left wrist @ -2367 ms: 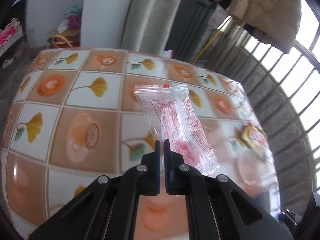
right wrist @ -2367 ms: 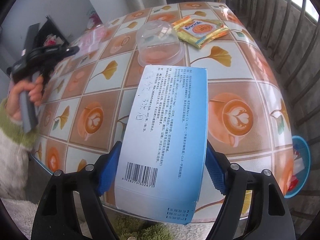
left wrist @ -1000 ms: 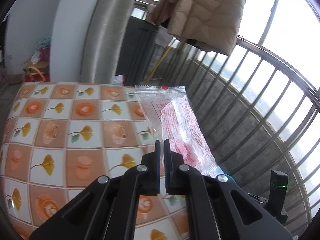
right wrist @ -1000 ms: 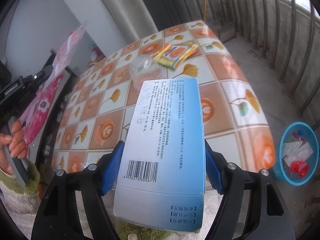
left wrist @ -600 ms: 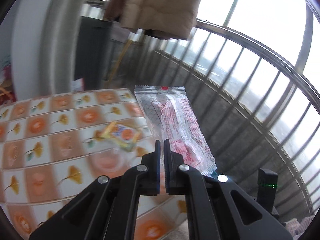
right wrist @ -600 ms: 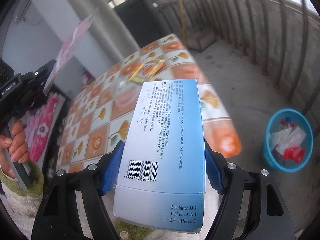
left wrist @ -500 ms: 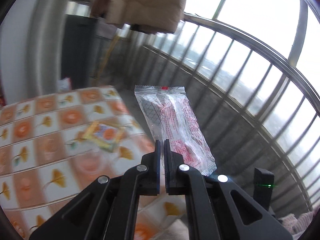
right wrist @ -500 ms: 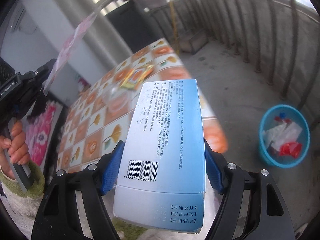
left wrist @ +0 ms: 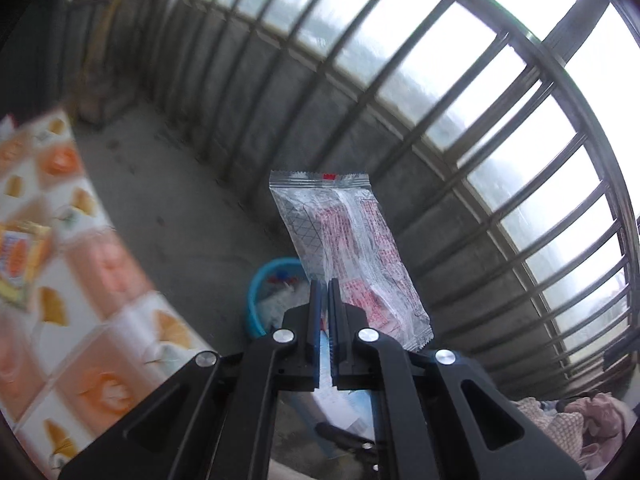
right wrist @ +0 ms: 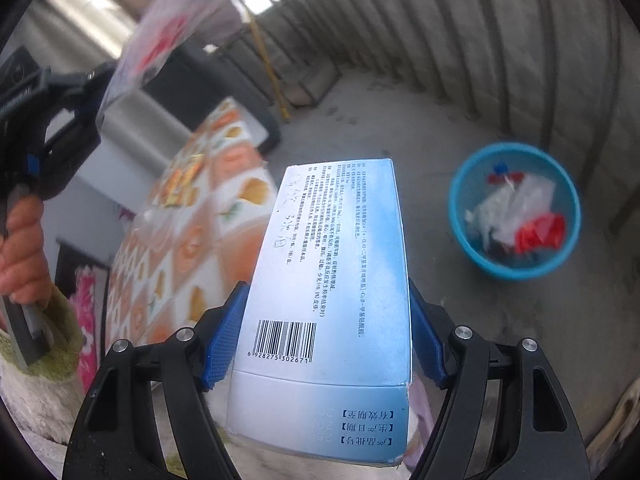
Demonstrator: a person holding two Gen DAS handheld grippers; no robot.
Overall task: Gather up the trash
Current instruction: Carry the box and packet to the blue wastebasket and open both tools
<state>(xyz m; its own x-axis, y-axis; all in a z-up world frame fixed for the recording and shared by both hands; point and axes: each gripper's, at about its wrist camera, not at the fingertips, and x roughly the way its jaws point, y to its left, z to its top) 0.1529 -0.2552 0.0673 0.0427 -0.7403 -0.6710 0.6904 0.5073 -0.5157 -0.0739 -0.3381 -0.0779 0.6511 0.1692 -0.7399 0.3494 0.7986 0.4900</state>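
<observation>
My left gripper (left wrist: 324, 292) is shut on a clear plastic wrapper with red print (left wrist: 348, 248) and holds it upright in the air. Below and behind it a blue trash basket (left wrist: 256, 292) stands on the concrete floor. My right gripper (right wrist: 324, 320) is shut on a blue and white cardboard box (right wrist: 328, 280), held in the air. The blue basket (right wrist: 514, 208) with white and red trash in it lies ahead to the right in the right wrist view. The left gripper with its wrapper (right wrist: 176, 28) shows at upper left there.
The tiled table (left wrist: 60, 280) with orange and leaf patterns is at the left; a yellow snack packet (left wrist: 20, 252) lies on it. The table also shows in the right wrist view (right wrist: 192, 240). Metal window bars (left wrist: 440, 120) and a low grey wall run behind the basket.
Both grippers have swung right, away from the table and toward the floor. The blue basket has come into the left wrist view and grown larger in the right wrist view. Both holds are unchanged.
</observation>
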